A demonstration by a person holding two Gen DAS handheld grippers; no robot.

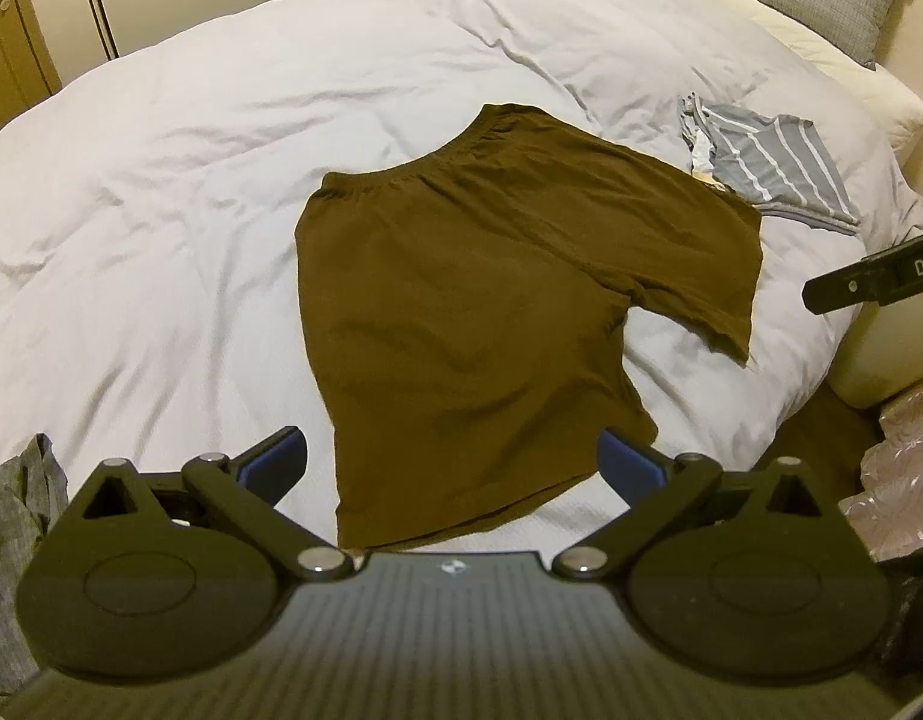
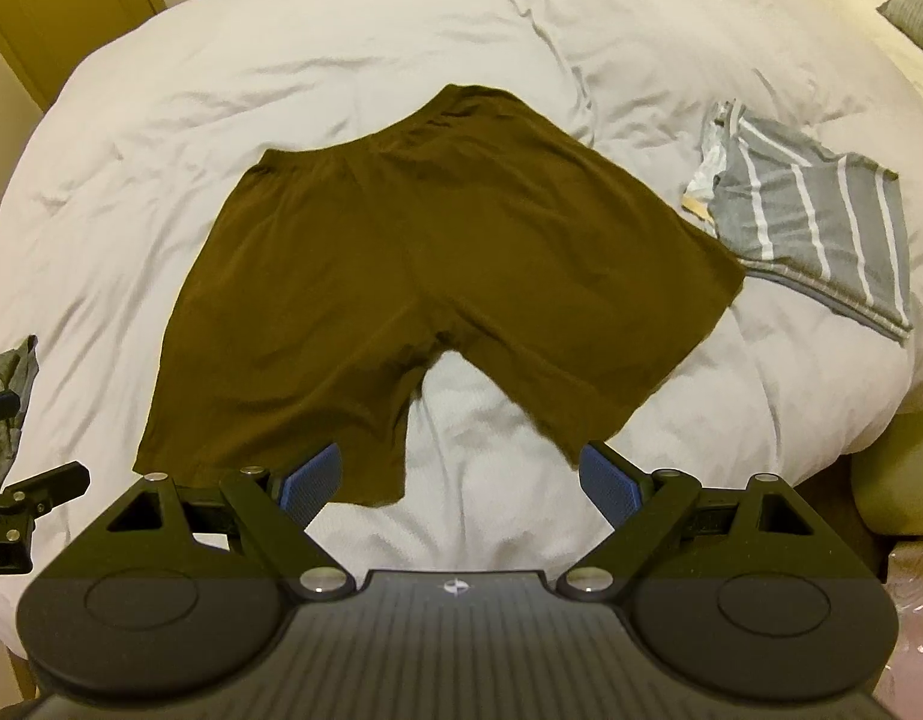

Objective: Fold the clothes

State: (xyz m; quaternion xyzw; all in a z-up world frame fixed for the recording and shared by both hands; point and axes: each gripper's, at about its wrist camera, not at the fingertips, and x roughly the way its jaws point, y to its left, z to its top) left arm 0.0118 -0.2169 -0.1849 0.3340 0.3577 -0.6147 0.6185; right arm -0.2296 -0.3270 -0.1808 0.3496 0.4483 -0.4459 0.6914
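We are holding our left gripper (image 1: pixel 452 468) and right gripper (image 2: pixel 458 483) spread and empty, hovering at six o'clock of the dark brown cotton shorts (image 2: pixel 437 276). These are lying flat and unfolded on the white rumpled duvet (image 2: pixel 281 60), so folding is only beginning; a folded grey striped garment (image 2: pixel 821 222) is resting at two o'clock.
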